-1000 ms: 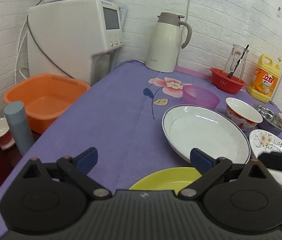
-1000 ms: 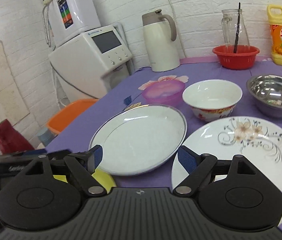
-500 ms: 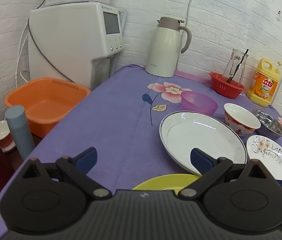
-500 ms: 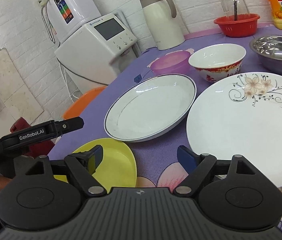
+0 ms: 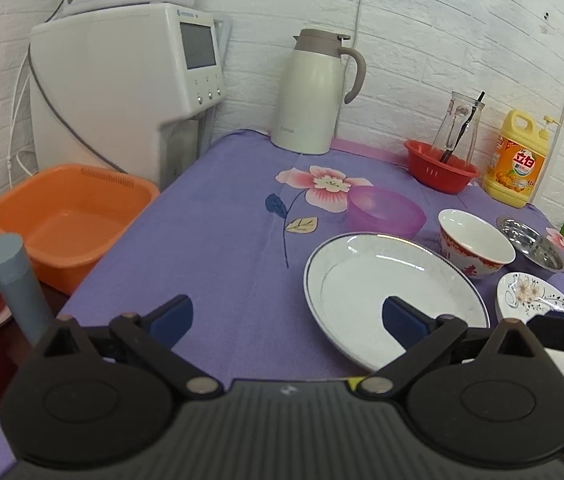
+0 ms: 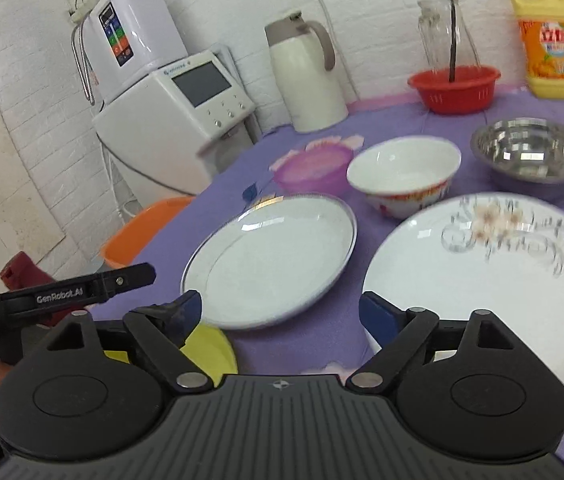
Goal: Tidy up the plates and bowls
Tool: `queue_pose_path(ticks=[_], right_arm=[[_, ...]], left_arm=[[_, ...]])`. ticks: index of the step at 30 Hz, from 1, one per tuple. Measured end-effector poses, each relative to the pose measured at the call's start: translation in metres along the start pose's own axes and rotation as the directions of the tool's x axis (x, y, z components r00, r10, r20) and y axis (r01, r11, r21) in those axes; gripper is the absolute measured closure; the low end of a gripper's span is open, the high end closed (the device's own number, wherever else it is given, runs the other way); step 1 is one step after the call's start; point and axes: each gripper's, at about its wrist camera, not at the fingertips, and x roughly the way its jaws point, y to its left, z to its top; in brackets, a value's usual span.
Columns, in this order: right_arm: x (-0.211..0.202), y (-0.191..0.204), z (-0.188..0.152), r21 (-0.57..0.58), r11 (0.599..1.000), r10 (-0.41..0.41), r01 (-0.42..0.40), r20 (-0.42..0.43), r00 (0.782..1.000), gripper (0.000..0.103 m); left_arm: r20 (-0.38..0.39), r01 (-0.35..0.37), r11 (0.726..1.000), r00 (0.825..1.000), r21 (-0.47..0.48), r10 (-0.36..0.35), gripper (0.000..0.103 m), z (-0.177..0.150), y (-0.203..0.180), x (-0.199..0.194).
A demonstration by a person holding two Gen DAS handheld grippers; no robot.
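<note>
Both our grippers, left (image 5: 286, 318) and right (image 6: 281, 308), hang wide apart, empty. We're at approach, nothing stacked yet: 3 plates near us, rimmed plate (image 6: 270, 256), flowered plate (image 6: 482, 276), yellow plate (image 6: 208, 350) (right view only); bowls behind. Next probably a plate-rim pinch. Left view alone shows the orange tub's (image 5: 70, 220) inside.
</note>
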Motion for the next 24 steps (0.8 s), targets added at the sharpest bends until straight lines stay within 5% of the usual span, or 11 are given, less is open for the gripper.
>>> queue_pose_path(ticks=[3,10,24], right_arm=[[0.03,-0.005,0.024,-0.056,0.996,-0.07,0.07,-0.004,0.998,0.0],[0.098,-0.012,0.03,-0.068,0.996,-0.069,0.061,-0.118,0.991,0.0],[0.122,0.009,0.025,-0.124,0.991,-0.067,0.049,-0.148,0.987,0.0]], left_arm=[[-0.027,0.027,1.0,0.999,0.0,-0.027,0.003,0.013,0.002,0.02],[-0.113,0.028,1.0,0.993,0.0,-0.028,0.003,0.017,0.0,0.071],[-0.095,0.028,0.999,0.995,-0.025,-0.03,0.003,0.02,0.015,0.086]])
